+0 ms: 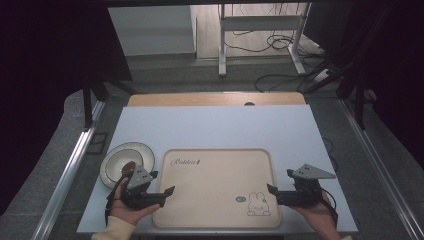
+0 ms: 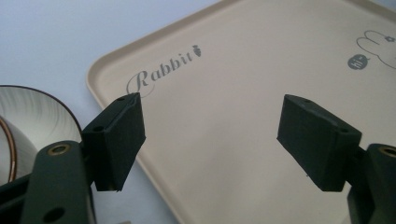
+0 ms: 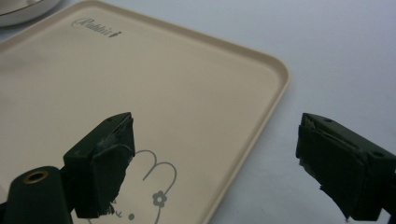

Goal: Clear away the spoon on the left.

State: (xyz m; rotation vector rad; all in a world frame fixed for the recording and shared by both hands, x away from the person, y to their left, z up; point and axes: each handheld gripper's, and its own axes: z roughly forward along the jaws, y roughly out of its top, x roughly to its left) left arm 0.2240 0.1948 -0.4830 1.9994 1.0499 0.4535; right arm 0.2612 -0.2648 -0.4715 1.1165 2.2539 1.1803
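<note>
I see the flat beige plastic tray (image 1: 215,175) with its printed rabbit drawing lying at the near middle of the pale blue-grey table (image 1: 215,127), a round white ribbed plate (image 1: 131,154) just beside its left edge. My left gripper (image 1: 165,184) hangs over the tray's left rim, jaws spread wide and empty. My right gripper (image 1: 280,182) sits at the tray's right rim, jaws likewise parted, holding nothing.

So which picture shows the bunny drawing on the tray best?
The high view: the whole bunny drawing sits in the tray's near right corner, facing the person. The right gripper view catches part of it, cut off by the bottom edge beside one claw. The left gripper view shows a bit of its outline at the right edge.
</note>
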